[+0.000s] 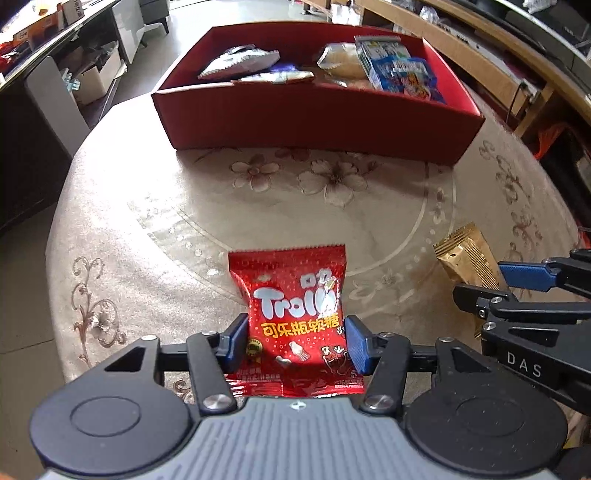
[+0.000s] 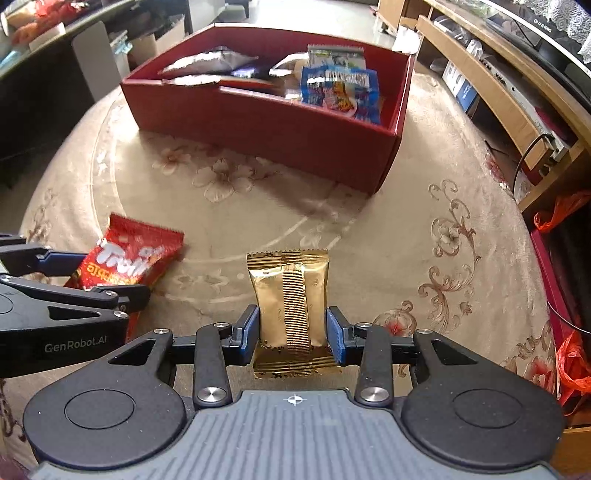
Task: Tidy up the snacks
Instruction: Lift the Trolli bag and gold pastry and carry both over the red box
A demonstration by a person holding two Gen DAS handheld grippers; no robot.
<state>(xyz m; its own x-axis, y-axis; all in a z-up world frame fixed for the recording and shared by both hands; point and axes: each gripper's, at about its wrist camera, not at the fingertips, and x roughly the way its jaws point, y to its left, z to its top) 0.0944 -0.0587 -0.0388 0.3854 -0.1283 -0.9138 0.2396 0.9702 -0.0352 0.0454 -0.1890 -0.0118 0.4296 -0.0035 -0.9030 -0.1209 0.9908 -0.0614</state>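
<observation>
There were two grippers, one red Trolli packet (image 1: 295,314), one gold packet (image 2: 291,306), one red box (image 1: 314,122) and at least five snack packets inside it

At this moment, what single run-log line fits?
left gripper: shut on red Trolli packet | right gripper: shut on gold packet | both packets on table | red box: holds snacks

Pale tiled floor (image 1: 192,22); wooden shelving (image 2: 491,85) right (cluttered); dark desk (image 1: 55,40) left
</observation>
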